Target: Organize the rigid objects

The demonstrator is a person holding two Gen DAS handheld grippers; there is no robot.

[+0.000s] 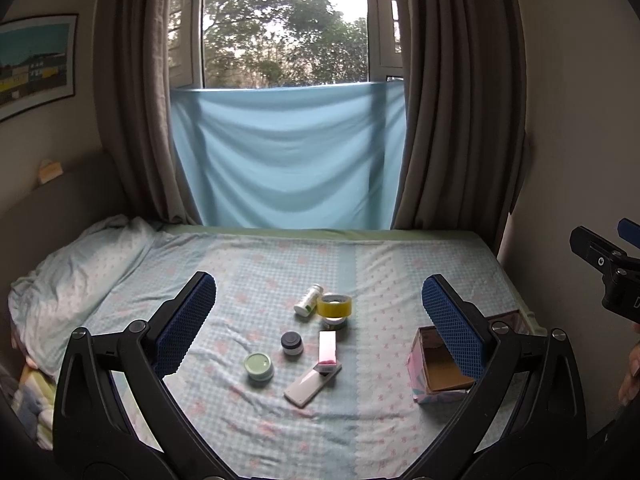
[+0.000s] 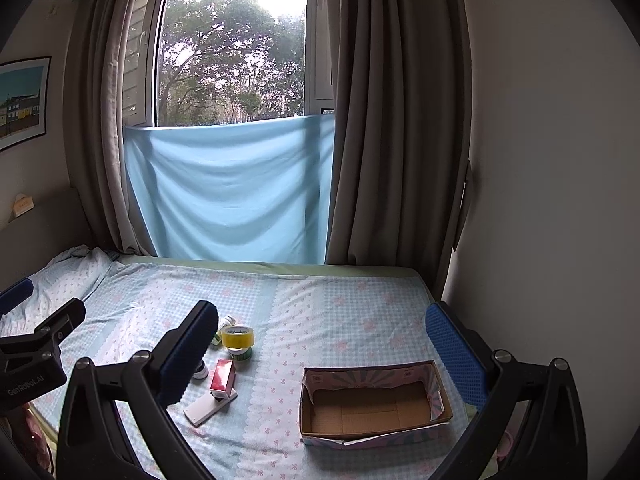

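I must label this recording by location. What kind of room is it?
Most likely a bedroom. The objects lie on a bed with a patterned sheet, a pillow sits at its left, and brown curtains frame a window behind it.

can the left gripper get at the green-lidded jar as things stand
Probably yes. The left gripper is open and holds nothing, and the green-lidded jar sits upright on the bed sheet at the near left of the cluster, apart from the dark-lidded jar, nothing over it.
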